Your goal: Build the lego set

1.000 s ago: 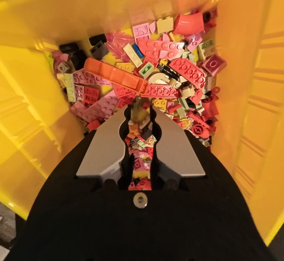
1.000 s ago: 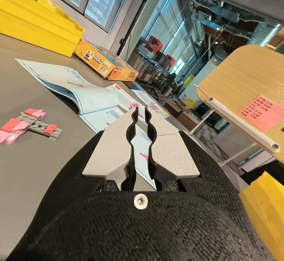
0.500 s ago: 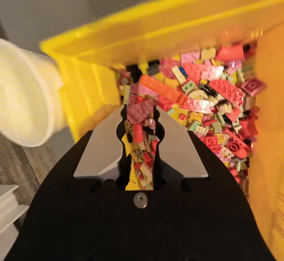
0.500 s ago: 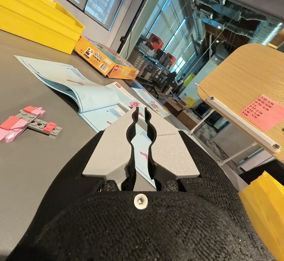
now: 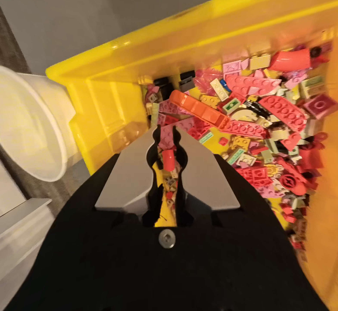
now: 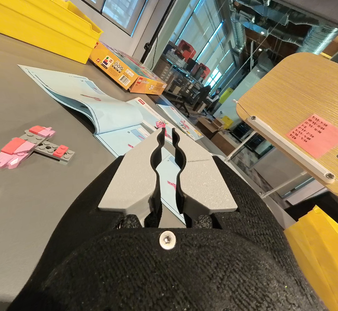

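My left gripper point(image 5: 167, 128) hovers over the near left corner of a yellow bin point(image 5: 164, 33). The bin holds a heap of loose pink, red, tan and yellow Lego pieces point(image 5: 256, 137), with a long orange tool point(image 5: 197, 108) lying on top. Its jaws stand a narrow gap apart and bricks show through the gap; nothing looks gripped. My right gripper point(image 6: 167, 130) is slightly open and empty, low over the grey table point(image 6: 36, 201). A small grey, pink and red partial build point(image 6: 34, 146) lies on the table to its left.
An open instruction booklet point(image 6: 102, 108) and more booklets lie ahead of my right gripper. An orange Lego box point(image 6: 128, 77) and stacked yellow bins point(image 6: 45, 27) stand beyond. A white cup point(image 5: 31, 122) sits left of the bin. A wooden board point(image 6: 292, 100) overhangs at right. Across from one pair of fingers to the other is roughly 55 centimeters.
My left gripper has pulled back and up out of the bin, so the bin's rim and the white cup now show. Its jaws look a little closer together. My right gripper has barely moved.
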The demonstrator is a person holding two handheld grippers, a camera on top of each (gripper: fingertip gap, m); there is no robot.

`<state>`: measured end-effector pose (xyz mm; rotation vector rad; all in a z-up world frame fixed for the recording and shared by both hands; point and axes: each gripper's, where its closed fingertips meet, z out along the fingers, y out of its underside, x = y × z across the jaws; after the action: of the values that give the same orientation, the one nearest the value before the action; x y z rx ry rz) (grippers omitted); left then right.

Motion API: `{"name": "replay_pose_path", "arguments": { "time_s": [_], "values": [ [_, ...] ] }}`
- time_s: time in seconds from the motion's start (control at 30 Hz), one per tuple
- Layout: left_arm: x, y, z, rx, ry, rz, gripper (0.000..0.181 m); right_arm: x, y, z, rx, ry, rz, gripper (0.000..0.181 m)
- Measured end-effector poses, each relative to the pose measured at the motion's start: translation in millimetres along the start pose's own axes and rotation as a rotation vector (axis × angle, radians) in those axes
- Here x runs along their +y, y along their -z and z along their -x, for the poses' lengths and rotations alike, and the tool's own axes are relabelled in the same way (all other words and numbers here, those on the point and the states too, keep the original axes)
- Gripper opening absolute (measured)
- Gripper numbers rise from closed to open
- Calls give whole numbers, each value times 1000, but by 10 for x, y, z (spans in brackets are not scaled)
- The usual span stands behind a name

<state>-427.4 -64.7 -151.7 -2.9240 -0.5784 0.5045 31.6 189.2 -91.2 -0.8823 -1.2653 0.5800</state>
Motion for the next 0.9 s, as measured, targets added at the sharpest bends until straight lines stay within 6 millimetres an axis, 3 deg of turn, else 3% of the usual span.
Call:
{"name": "replay_pose_path", "arguments": {
  "time_s": [0.1,0.27,0.4,0.47,0.53,0.63,0.73,0.9],
  "values": [
    [70,-84,40,-48,-45,51,0,-1,-1,7,-1,5,1,5],
    [173,-189,79,-95,-101,106,0,-12,4,0,2,4,-3,5],
    [141,-150,-187,111,-32,68,0,-11,1,13,-3,7,-2,5],
    [76,-53,-503,353,45,25,0,-16,1,17,-4,10,-3,5],
    [-2,32,-613,465,106,-19,0,-20,3,16,-3,13,-3,5],
    [-48,45,-458,383,104,-73,0,-21,6,14,-3,12,-3,5],
    [26,45,-326,302,95,-57,15,-20,6,17,-4,13,-2,5],
    [447,109,-406,300,-3,124,33,-21,4,31,-9,17,-1,5]
  ]
}}
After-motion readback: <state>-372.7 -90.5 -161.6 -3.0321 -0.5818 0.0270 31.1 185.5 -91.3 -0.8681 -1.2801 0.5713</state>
